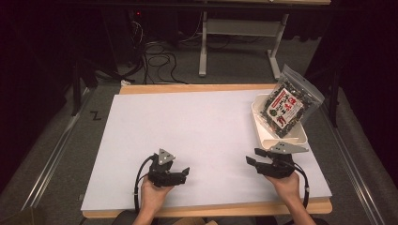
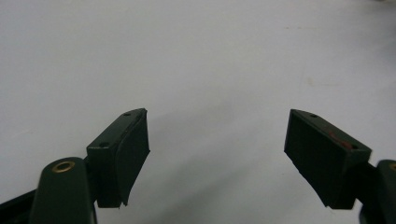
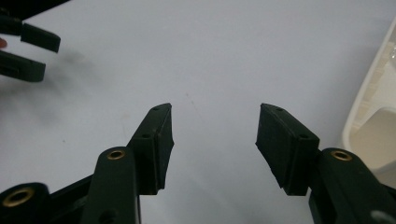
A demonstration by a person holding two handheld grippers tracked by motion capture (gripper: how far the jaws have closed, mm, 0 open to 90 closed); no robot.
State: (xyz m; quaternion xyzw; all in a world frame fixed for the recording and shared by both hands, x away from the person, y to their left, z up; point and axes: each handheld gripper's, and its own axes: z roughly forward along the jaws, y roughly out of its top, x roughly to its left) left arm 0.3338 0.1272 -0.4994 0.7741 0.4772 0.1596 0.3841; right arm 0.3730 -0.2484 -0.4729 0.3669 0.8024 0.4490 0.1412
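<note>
Low over the white table top (image 1: pixel 197 126), near its front edge, my left gripper (image 1: pixel 184 173) is open, its jaws pointing right. In the left gripper view my left gripper (image 2: pixel 217 140) has wide-spread jaws with bare table between them. My right gripper (image 1: pixel 253 156) is open too, pointing left toward the other one, just in front of a white tray (image 1: pixel 281 137). Nothing sits between the jaws of my right gripper (image 3: pixel 215 135) in the right gripper view. A clear bag (image 1: pixel 292 99) of dark pieces with a red-and-white label leans in the tray.
The tray's rim (image 3: pixel 362 116) stands close on the right in the right gripper view, and the left gripper's jaws (image 3: pixel 28 51) appear at its top left. Beyond the table are cables on the floor (image 1: pixel 157 61) and a metal table frame (image 1: pixel 239 33).
</note>
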